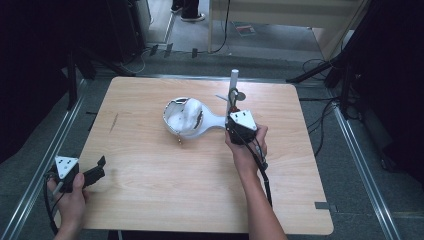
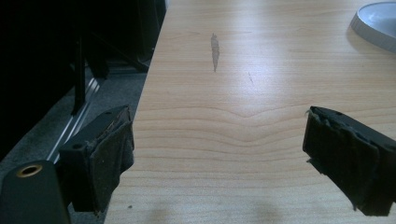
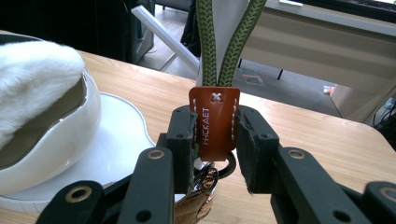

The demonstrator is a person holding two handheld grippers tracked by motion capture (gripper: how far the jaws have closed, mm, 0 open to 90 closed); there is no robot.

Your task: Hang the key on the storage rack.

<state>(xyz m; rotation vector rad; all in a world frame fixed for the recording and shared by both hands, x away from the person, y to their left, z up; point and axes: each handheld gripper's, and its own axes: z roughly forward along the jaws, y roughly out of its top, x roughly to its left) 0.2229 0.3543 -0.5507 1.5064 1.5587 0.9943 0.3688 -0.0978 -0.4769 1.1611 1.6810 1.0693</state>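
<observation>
The right gripper [image 3: 215, 135] has its two black jaws closed on a small brown leather tab [image 3: 214, 120] stitched in white, pressing it from both sides. Two strands of olive green braided cord [image 3: 207, 42] rise from the top of the tab, and a dark metal ring with some small metal pieces [image 3: 208, 177] hangs below it between the jaws. In the high view this gripper [image 1: 233, 112] is held over the light wooden worktop [image 1: 165, 175], just beside the narrow tail end of a white glossy dish [image 1: 212, 121], with the cord [image 1: 232, 97] standing up from it toward the far edge of the worktop. A white fluffy cloth [image 1: 186, 114] lies inside the bowl part of the dish, and a thin metal rim [image 1: 170, 106] shows on the bowl's side away from the right gripper.

The left gripper [image 1: 100, 167] is well apart from the white dish, at the near corner of the worktop on the person's left. In the left gripper view its padded jaws stand wide apart with only bare wood between them, holding nothing, and the edge of the white dish [image 2: 378, 23] shows far off. A grey smear [image 2: 215, 49] marks the wood between this gripper and the dish.
</observation>
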